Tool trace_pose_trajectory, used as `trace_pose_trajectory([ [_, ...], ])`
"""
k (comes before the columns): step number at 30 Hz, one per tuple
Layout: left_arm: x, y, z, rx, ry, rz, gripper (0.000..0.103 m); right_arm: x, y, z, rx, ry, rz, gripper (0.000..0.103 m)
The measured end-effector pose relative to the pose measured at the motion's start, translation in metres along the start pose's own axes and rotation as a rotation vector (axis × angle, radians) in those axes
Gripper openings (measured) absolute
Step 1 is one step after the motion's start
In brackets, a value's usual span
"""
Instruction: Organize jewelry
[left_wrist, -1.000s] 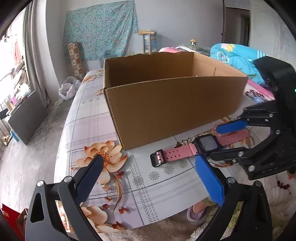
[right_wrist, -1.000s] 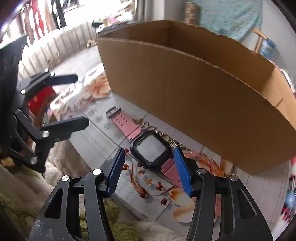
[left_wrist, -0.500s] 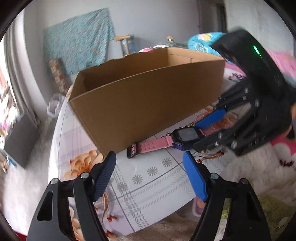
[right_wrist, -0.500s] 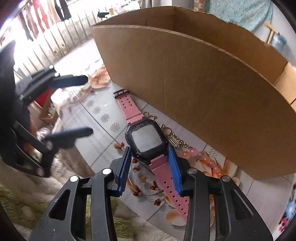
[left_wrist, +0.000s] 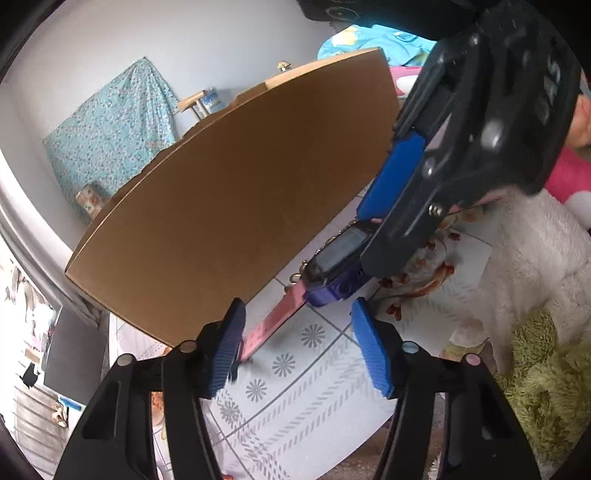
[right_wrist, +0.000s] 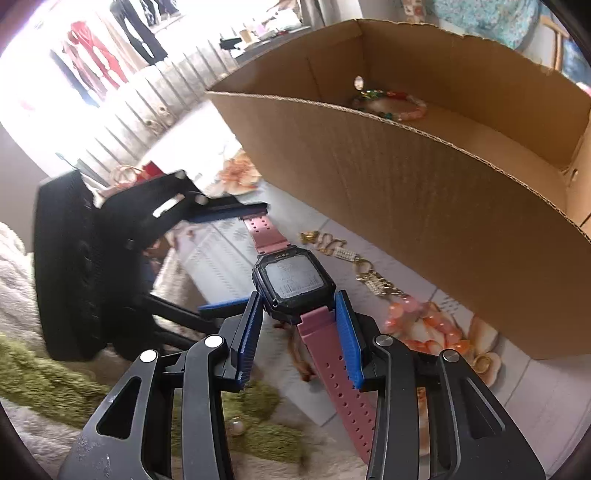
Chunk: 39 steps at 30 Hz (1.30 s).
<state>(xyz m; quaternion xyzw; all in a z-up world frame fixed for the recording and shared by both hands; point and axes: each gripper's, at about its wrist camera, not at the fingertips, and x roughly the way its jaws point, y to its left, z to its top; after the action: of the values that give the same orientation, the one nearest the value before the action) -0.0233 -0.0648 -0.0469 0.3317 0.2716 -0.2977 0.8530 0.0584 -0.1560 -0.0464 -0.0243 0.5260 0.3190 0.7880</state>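
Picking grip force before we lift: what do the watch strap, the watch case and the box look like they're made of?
Watch strap: matte pink, punched holes, probably soft rubber or silicone. Watch case: black, dull sheen, likely plastic; its face reflects like glass or clear plastic. Cardboard box: plain brown corrugated board, fluting visible along the cut rim. The right gripper grips the watch at its case.
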Motion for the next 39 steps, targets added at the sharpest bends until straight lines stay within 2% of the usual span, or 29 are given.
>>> trace_pose_trajectory([
  [1, 0.0, -0.001, 0.0, 0.002, 0.002, -0.002, 0.051, -0.001, 0.0, -0.001, -0.001, -0.002, 0.01, 0.037],
  [3, 0.0, 0.0, 0.0, 0.001, 0.01, -0.001, 0.034, -0.002, -0.003, -0.004, 0.0, -0.007, 0.021, 0.037],
  [4, 0.005, 0.006, 0.004, -0.005, 0.016, -0.002, 0.029, 0.007, 0.002, -0.005, 0.001, -0.009, 0.016, 0.037],
  [8, 0.007, 0.015, 0.004, -0.054, 0.033, -0.048, 0.025, 0.009, 0.004, -0.011, 0.024, -0.033, -0.006, 0.039],
  [13, 0.01, 0.025, 0.001, -0.084, 0.046, -0.088, 0.023, 0.004, 0.007, -0.024, 0.041, -0.066, -0.085, 0.039],
  [20, 0.015, 0.033, 0.007, -0.106, 0.057, -0.127, 0.023, 0.008, 0.021, -0.04, 0.033, -0.091, -0.292, 0.034],
  [25, 0.016, 0.04, 0.008, -0.133, 0.069, -0.14, 0.023, 0.018, 0.031, -0.046, 0.038, -0.103, -0.438, 0.008],
  [28, 0.016, 0.043, 0.008, -0.146, 0.078, -0.148, 0.024, 0.012, 0.027, -0.048, 0.093, -0.142, -0.436, 0.004],
  [31, 0.016, 0.046, 0.006, -0.152, 0.093, -0.125, 0.025, 0.004, 0.019, -0.05, 0.138, -0.163, -0.449, 0.002],
  [34, 0.016, 0.056, 0.004, -0.209, 0.103, -0.152, 0.025, 0.0, 0.014, -0.05, 0.17, -0.182, -0.422, 0.002],
  [39, 0.016, 0.059, 0.006, -0.236, 0.11, -0.163, 0.017, 0.002, 0.02, -0.051, 0.159, -0.191, -0.454, 0.002],
])
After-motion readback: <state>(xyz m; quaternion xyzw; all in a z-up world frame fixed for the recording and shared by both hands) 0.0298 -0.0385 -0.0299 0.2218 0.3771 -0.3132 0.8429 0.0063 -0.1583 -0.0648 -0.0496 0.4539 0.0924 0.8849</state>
